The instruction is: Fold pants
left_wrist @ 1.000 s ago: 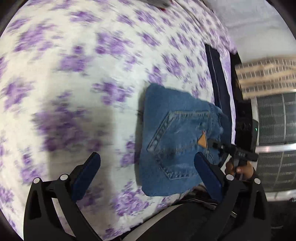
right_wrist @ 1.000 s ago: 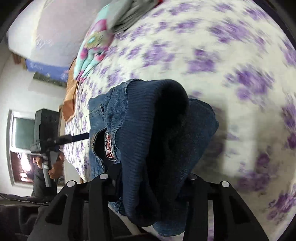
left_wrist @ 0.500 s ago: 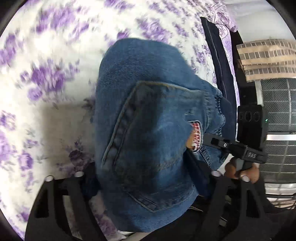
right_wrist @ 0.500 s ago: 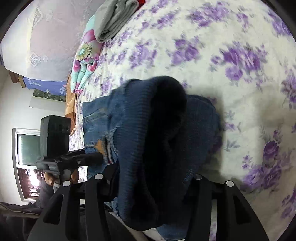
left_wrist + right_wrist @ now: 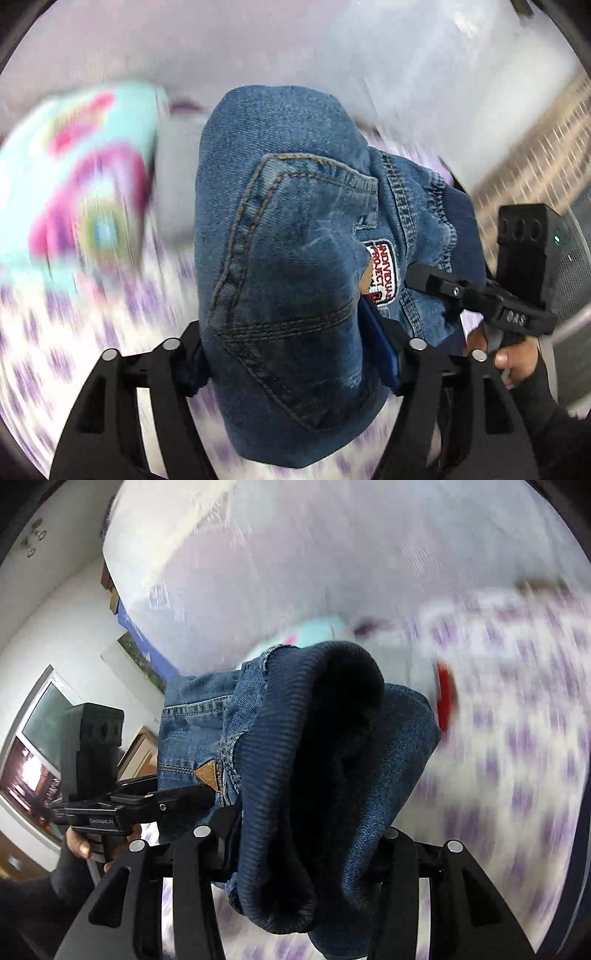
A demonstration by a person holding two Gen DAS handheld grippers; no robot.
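Note:
The folded blue denim pants (image 5: pixel 288 258) with a back pocket and a red and white patch are lifted off the bed. My left gripper (image 5: pixel 291 354) is shut on the pocket side of the bundle. My right gripper (image 5: pixel 303 845) is shut on the other side, where the dark ribbed waistband (image 5: pixel 295 775) bulges over its jaws. Each gripper shows in the other's view, the right one (image 5: pixel 480 295) at the right edge and the left one (image 5: pixel 140 805) at the left. The fingertips are hidden by the cloth.
The bed has a white sheet with purple flowers (image 5: pixel 74 350), blurred by motion. A turquoise and pink pillow (image 5: pixel 85 192) and a grey folded cloth (image 5: pixel 173 177) lie at the far side. A white curtain (image 5: pixel 295 554) hangs behind. A fan grille (image 5: pixel 569 258) stands at the right.
My left gripper closed on the pants, which lay flat a second ago. Both grippers have lifted the bundle and swung upward, so the pillow and curtain have come into view.

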